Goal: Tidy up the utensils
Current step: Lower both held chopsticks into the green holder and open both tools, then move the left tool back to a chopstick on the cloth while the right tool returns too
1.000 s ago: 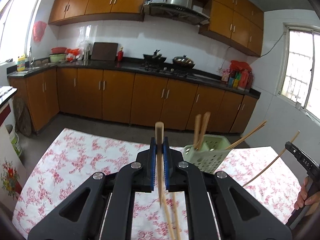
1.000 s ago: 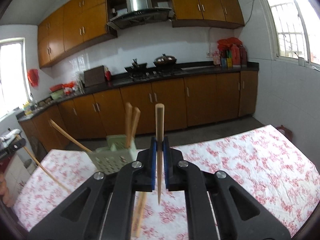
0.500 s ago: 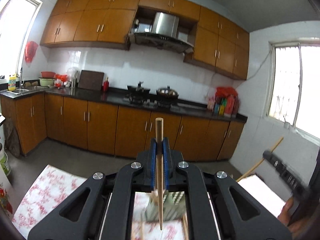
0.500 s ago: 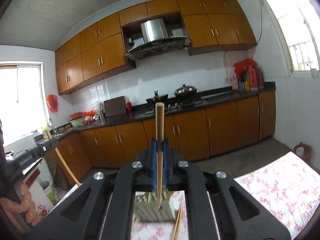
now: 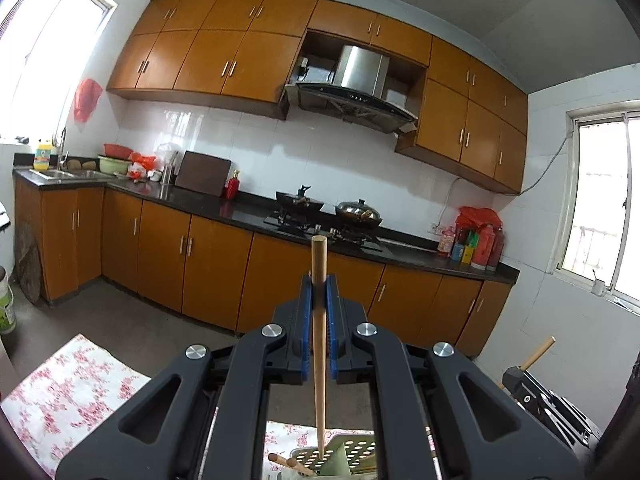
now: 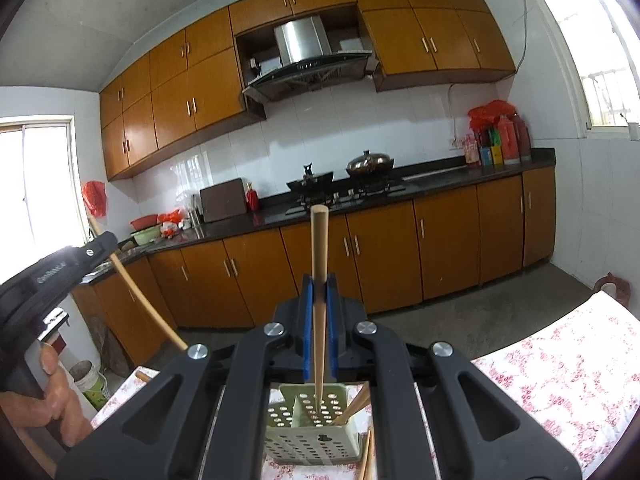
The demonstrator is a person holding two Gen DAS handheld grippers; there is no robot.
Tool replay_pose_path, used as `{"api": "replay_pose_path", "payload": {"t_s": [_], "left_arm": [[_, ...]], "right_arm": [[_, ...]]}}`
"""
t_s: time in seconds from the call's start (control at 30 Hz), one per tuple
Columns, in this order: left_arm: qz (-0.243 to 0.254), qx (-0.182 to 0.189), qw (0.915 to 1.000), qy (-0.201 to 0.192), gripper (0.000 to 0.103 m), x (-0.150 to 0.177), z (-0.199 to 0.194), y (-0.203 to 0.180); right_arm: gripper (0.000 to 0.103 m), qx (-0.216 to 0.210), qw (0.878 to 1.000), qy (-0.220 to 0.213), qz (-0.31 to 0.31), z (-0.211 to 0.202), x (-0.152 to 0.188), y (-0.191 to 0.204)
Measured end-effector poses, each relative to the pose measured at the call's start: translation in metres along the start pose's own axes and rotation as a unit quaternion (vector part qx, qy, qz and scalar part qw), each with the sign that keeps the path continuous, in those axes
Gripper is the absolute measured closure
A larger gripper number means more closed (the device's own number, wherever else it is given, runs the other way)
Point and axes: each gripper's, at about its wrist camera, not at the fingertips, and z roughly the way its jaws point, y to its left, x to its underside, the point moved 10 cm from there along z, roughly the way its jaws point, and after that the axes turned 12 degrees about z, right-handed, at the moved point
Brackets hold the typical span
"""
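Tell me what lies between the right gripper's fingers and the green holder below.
Only the chopstick clamped in the right gripper: in the right wrist view it runs down from the blue pads, its tip over the green holder. Nothing else fills that stretch.

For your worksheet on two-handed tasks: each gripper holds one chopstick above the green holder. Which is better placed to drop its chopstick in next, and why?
Probably the right gripper: its chopstick points into an open compartment of the green holder. The left gripper holds its chopstick over the holder's edge.
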Motion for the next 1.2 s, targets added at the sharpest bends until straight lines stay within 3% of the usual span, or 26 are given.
{"api": "replay_pose_path", "payload": {"t_s": [0.27,0.7,0.77,0.83,1.0,1.2], "left_arm": [[-0.006,0.009,0.9986,0.051,0.096,0.034,0.015,-0.001],[0.006,-0.003,0.9986,0.052,0.094,0.02,-0.031,0.019],[0.011,-0.005,0.9982,0.058,0.089,0.023,-0.041,0.026],[0.016,-0.011,0.9974,0.07,0.083,0.035,-0.053,0.037],[0.025,-0.02,0.9927,0.116,0.082,0.079,-0.063,0.059],[0.046,-0.016,0.9784,0.201,0.082,0.163,-0.059,0.073]], "right_arm": [[0.091,0.009,1.0,0.017,-0.015,0.008,0.022,0.001],[0.083,0.041,0.999,-0.008,-0.005,-0.051,0.01,-0.026],[0.082,0.056,0.998,-0.002,-0.001,-0.061,0.017,-0.042],[0.082,0.075,0.997,0.014,0.006,-0.069,0.032,-0.063],[0.082,0.109,0.991,0.077,0.019,-0.069,0.083,-0.108],[0.081,0.111,0.972,0.207,0.018,-0.043,0.188,-0.126]]}}
